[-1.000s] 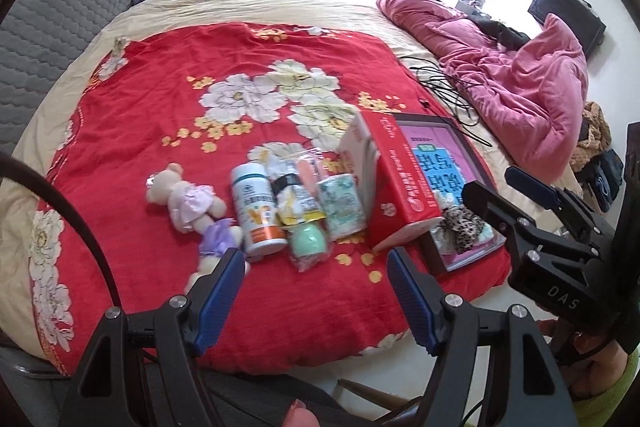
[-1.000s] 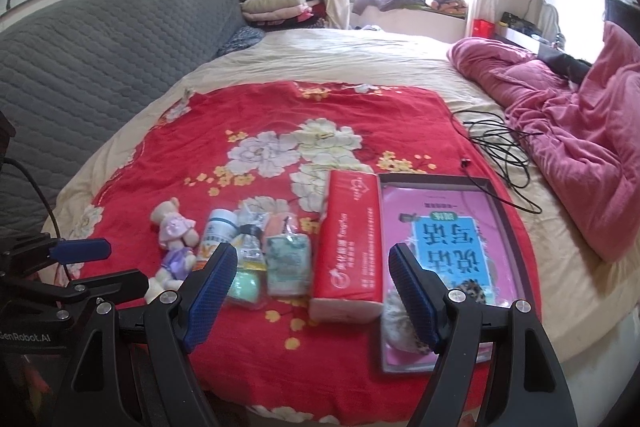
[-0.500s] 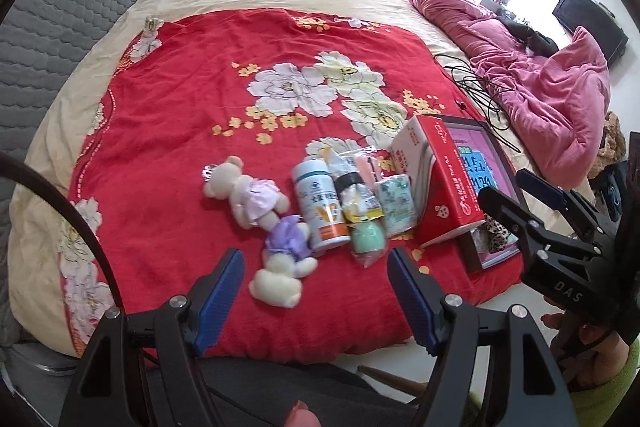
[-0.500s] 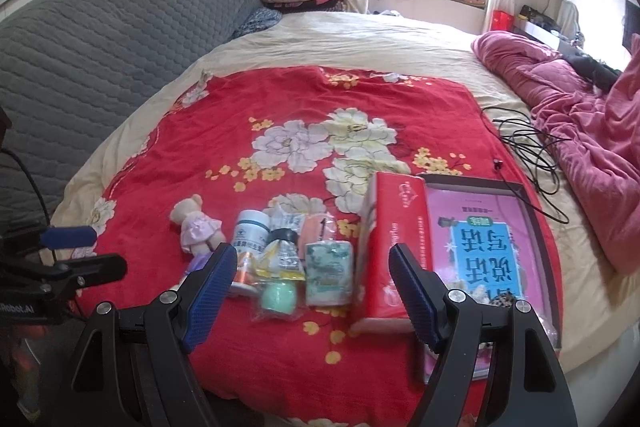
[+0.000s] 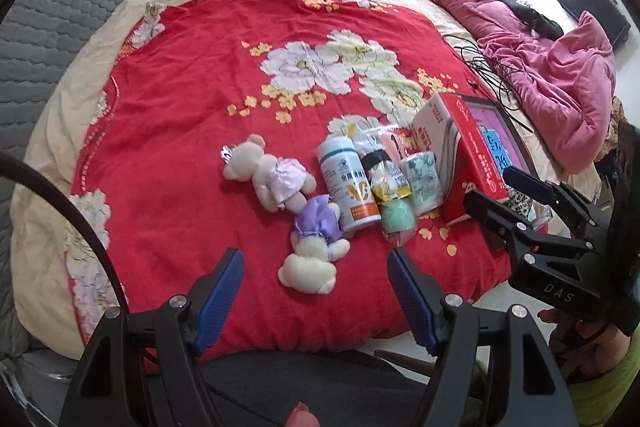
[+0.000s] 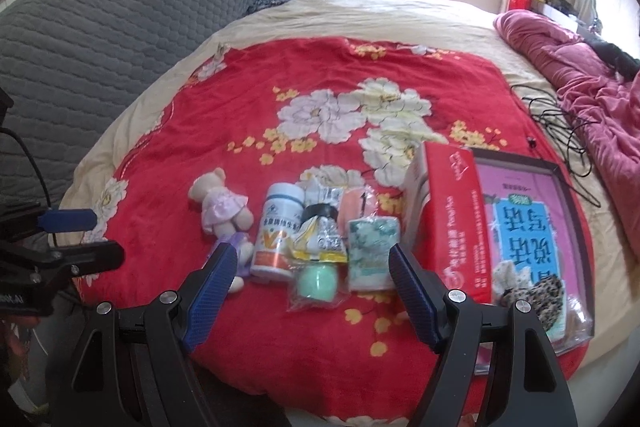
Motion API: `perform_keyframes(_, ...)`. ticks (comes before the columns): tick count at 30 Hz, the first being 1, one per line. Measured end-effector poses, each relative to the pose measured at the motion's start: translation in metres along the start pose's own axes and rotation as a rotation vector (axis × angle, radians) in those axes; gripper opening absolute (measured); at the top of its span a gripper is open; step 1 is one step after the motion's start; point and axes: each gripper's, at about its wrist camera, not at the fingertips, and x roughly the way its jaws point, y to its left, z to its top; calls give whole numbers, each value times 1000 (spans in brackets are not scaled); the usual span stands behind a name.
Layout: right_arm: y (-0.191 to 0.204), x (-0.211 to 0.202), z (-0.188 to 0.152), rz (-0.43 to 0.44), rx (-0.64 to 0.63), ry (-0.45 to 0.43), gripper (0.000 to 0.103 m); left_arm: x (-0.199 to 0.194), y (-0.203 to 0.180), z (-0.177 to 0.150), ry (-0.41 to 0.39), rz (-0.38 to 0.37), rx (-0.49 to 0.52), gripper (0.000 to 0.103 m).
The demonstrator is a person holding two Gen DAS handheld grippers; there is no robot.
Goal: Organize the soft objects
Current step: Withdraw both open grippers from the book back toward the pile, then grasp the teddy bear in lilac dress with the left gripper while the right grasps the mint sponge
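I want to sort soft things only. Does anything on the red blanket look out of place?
Yes: a hard white bottle lies on its side between the two plush bears and the red box.

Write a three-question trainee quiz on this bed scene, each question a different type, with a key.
1. True or false: the left hand-held gripper is shut on the plush bear in the purple dress.
2. Multiple choice: the white bottle lies directly beside which thing? A) the black cables B) the plush bear in the pink dress C) the pink duvet
3. Fill in: the red box rests along the edge of the pink ____.

Key: 1 false, its jaws stand open and empty, as do those of the right hand-held gripper; 2 B; 3 book.
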Motion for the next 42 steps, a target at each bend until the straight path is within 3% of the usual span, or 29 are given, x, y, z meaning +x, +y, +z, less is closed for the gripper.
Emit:
perform_keyframes(7,3,24,-12,12,10,49,79,36,2,-7,64,-16,-7,73)
perform_keyframes(29,0,84,-35,-8,21,141,79,104,11,-1,166,3,5,73)
perform_keyframes(42,1,114,-40,-85,-30,163,79,128,16,1,221,3,-15,73)
